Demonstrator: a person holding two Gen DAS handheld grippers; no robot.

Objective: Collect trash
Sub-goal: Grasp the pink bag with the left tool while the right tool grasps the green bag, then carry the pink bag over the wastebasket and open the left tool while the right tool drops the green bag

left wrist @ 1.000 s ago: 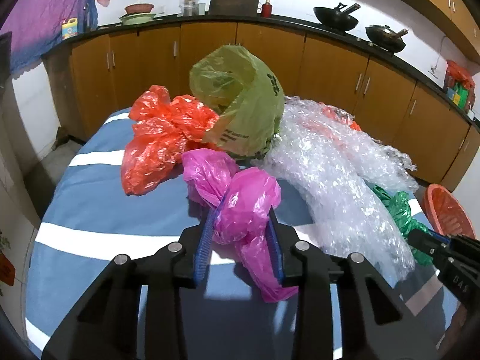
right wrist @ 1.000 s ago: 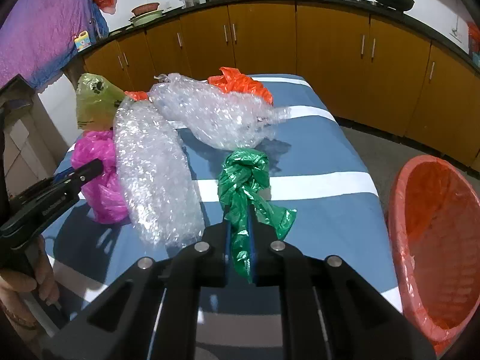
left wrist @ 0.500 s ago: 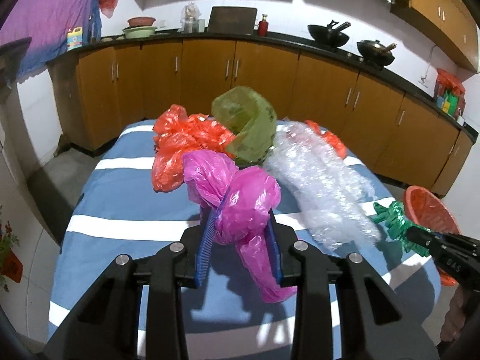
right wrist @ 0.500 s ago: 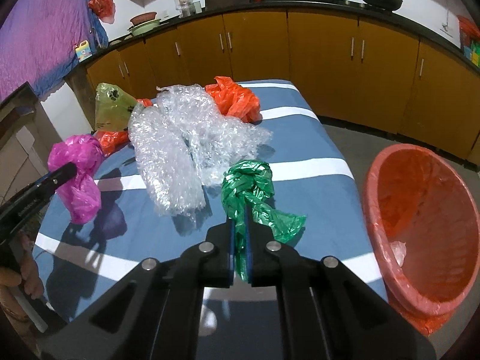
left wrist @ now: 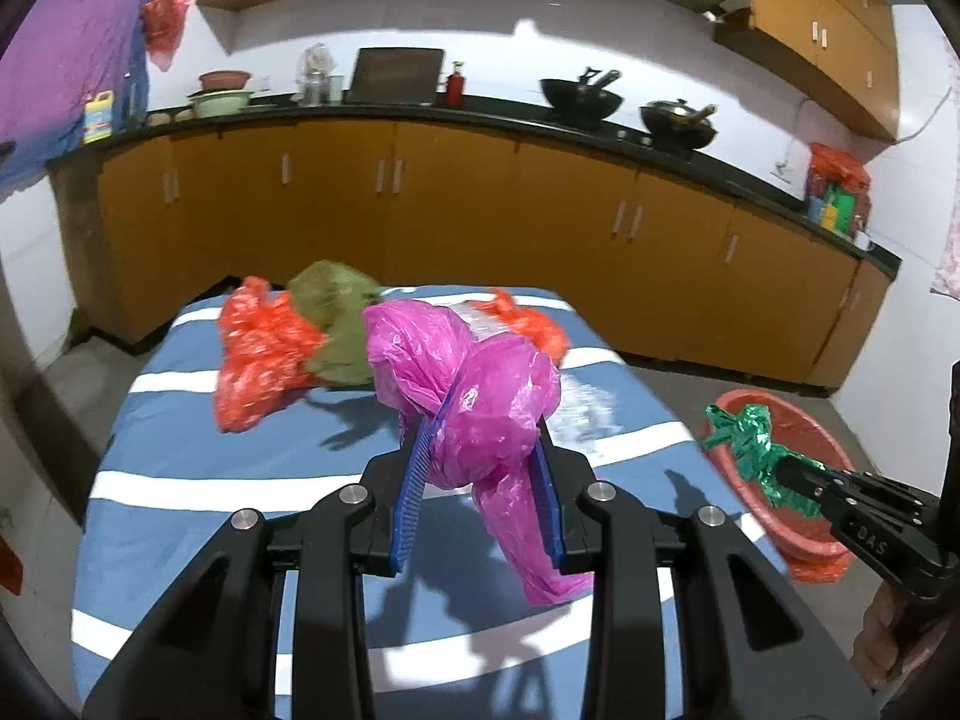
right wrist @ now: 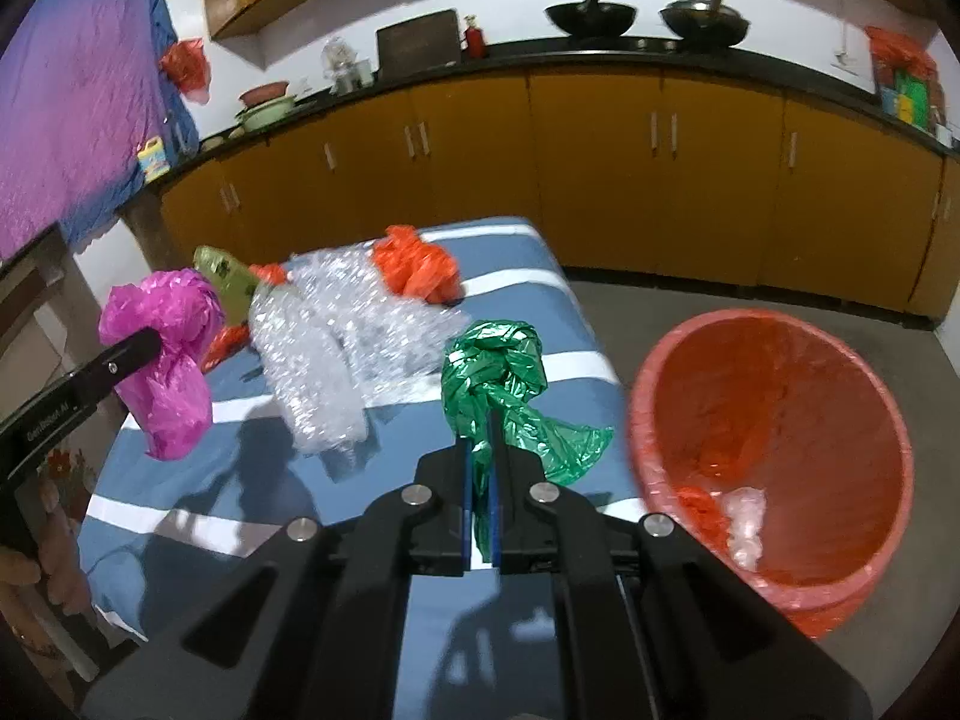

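Raised above the blue striped table [left wrist: 180,480], the left gripper [left wrist: 480,480] clamps a crumpled magenta plastic bag [left wrist: 474,396]; the right gripper [right wrist: 480,480] pinches a knotted green plastic bag [right wrist: 498,366] beside the red-lined round bin [right wrist: 780,420], which holds clear plastic scraps [right wrist: 741,516].

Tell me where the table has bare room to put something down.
The striped tablecloth is bare along the near edge, below the bubble wrap, and on the left strip beside the orange bag. The far half is crowded: the olive bag, bubble wrap and a second orange bag.
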